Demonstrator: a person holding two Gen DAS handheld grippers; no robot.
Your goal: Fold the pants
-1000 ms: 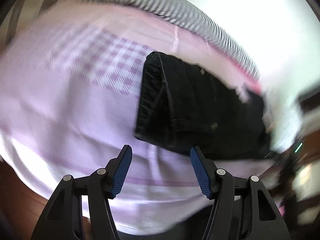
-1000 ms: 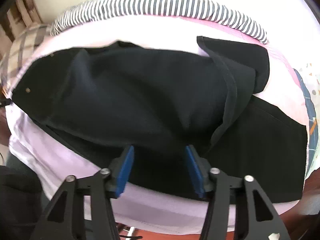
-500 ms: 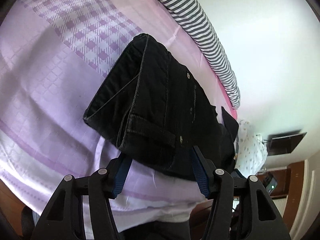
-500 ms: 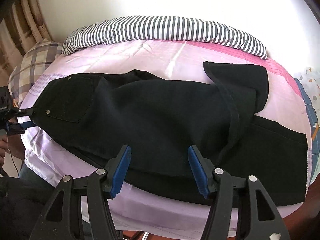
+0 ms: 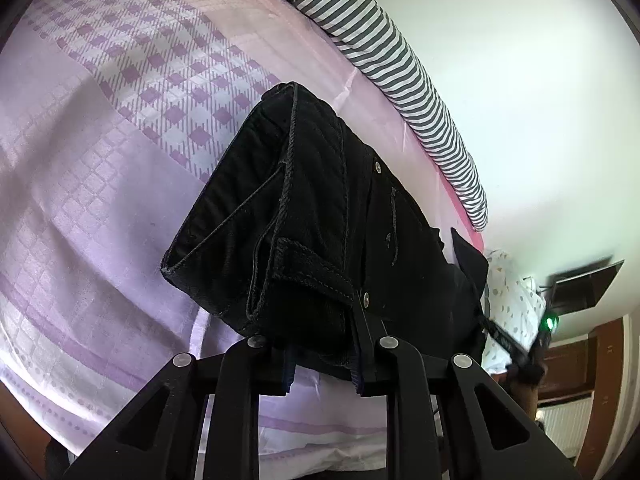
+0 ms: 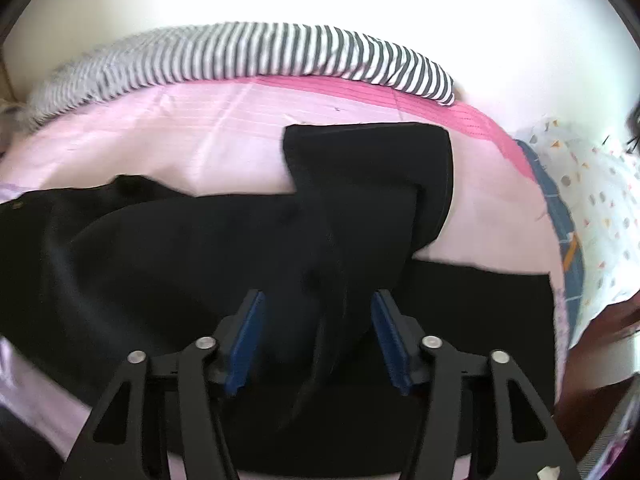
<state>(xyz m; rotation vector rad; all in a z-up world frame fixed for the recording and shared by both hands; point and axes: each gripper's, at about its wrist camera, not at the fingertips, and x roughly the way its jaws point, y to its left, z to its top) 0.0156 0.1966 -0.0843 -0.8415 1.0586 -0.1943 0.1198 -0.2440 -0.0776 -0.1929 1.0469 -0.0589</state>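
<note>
Black pants point(image 5: 320, 216) lie on a bed with a pink and purple checked sheet point(image 5: 100, 152). In the left wrist view the waistband end with its rivets faces me, and my left gripper point(image 5: 324, 364) is shut on the waistband's lower corner. In the right wrist view the legs point(image 6: 200, 248) stretch across the bed, and one leg end is folded back point(image 6: 372, 172). My right gripper point(image 6: 320, 336) is open, low over the legs, with black cloth between its blue pads point(image 6: 246, 336).
A striped bolster point(image 6: 260, 56) lies along the far edge of the bed against a white wall. A white patterned cloth point(image 6: 592, 216) lies at the right end. Dark wooden furniture point(image 5: 576, 364) stands beyond the bed.
My left gripper moved onto the waistband and closed on it. My right gripper moved forward and down over the legs and stays open.
</note>
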